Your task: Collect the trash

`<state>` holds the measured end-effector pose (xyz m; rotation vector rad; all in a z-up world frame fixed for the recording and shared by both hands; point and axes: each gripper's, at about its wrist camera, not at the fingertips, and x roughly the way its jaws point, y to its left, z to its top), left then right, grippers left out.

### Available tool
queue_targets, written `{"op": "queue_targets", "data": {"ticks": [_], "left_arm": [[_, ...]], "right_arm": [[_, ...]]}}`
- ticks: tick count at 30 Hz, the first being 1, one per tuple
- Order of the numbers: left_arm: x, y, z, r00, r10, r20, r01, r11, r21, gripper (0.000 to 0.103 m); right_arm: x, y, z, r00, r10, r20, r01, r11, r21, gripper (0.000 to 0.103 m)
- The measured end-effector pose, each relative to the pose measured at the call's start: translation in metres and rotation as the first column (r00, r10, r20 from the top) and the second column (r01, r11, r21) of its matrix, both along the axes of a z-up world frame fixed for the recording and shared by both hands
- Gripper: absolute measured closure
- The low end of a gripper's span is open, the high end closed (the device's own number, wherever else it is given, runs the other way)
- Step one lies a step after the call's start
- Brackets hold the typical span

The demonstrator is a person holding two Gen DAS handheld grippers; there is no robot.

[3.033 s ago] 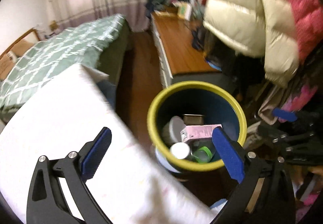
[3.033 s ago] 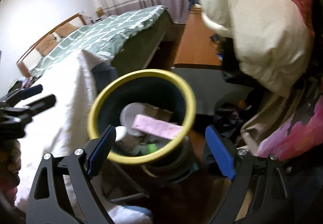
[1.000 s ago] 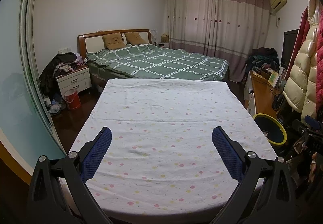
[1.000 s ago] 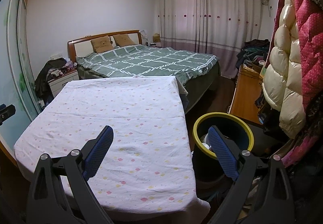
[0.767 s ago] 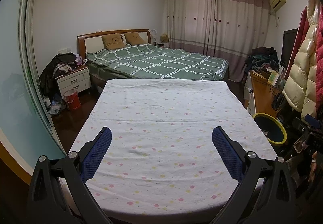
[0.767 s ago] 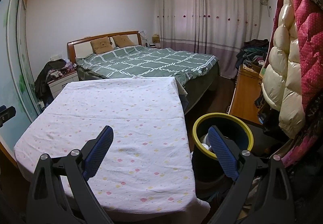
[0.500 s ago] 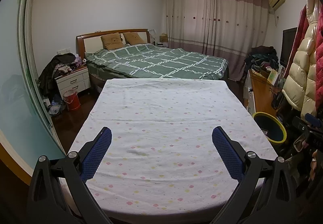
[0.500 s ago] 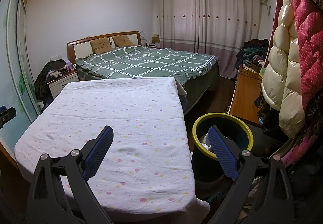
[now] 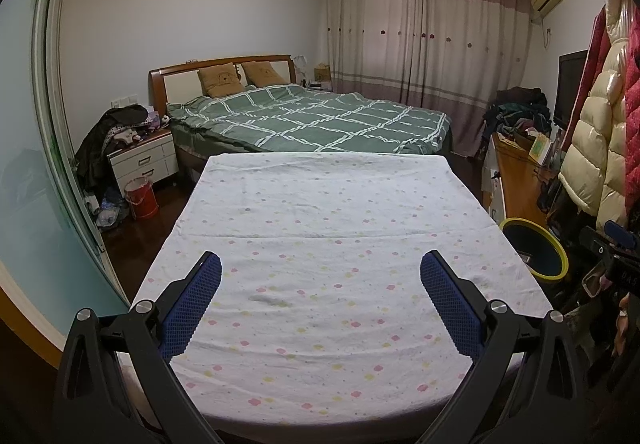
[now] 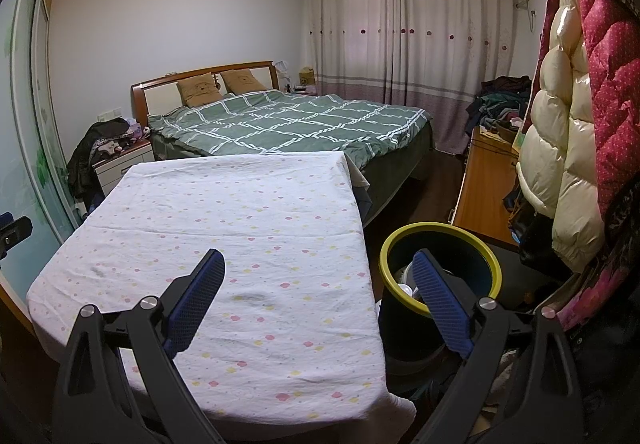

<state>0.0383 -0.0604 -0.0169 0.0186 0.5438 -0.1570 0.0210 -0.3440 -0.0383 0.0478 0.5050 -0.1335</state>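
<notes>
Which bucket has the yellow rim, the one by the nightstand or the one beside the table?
The dark bucket beside the table; the nightstand's bucket is red.

Left gripper (image 9: 320, 300) and right gripper (image 10: 318, 298) held level, fingers spread.

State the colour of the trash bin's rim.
Yellow-green, around a dark bin; it shows best in the right wrist view.
</notes>
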Motion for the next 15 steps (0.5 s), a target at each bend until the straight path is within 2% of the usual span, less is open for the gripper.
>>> {"op": "queue_targets", "data": {"ticks": [15], "left_arm": [[0.0028,0.0002,-0.0021,1.0,-0.006,-0.005,0.006,1.0,0.005,0.005]], "right_arm": [[-0.0002,-0.0005,0.0001,1.0,0.0,-0.002,0.0,1.0,0.001,0.013]]}}
